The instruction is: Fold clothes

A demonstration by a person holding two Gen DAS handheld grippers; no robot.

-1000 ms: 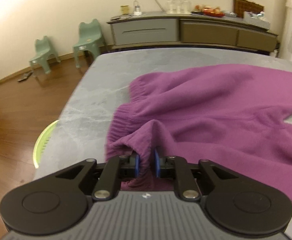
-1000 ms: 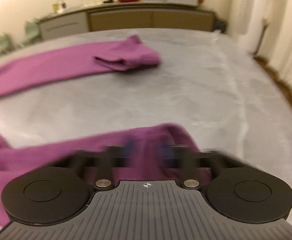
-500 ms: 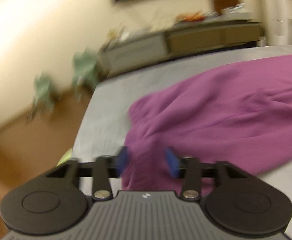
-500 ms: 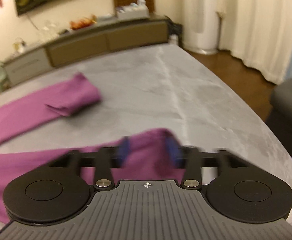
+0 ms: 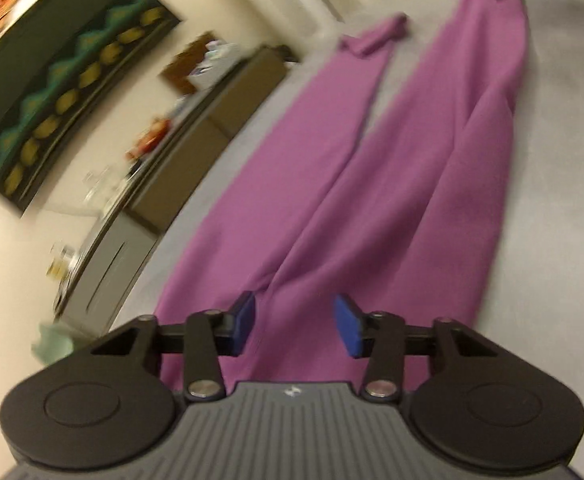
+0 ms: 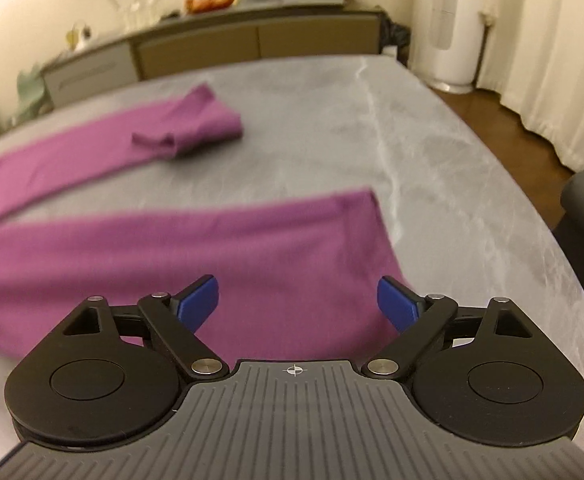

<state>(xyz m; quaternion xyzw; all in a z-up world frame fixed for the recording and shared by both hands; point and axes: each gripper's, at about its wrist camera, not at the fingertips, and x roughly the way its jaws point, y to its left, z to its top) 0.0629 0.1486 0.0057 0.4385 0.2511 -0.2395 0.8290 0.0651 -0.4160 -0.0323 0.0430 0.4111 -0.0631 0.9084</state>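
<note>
Purple knit trousers (image 5: 403, 184) lie spread flat on the grey marbled table (image 6: 431, 152), both legs stretched out side by side. Far leg's cuff (image 6: 190, 130) is folded back on itself; near leg's cuff (image 6: 355, 216) lies flat.

Left gripper (image 5: 295, 324): blue-padded fingers (image 5: 244, 322) parted moderately, nothing between them, positioned over the waist end of the trousers where the two legs meet. Whether it touches the cloth cannot be told. View is tilted and motion-blurred.

Right gripper (image 6: 297, 304): fingers (image 6: 198, 300) spread wide, holding nothing, above the near leg close to its cuff.

Long grey-brown sideboard (image 6: 212, 44) stands against the wall beyond the table; items on it are too blurred to identify.
</note>
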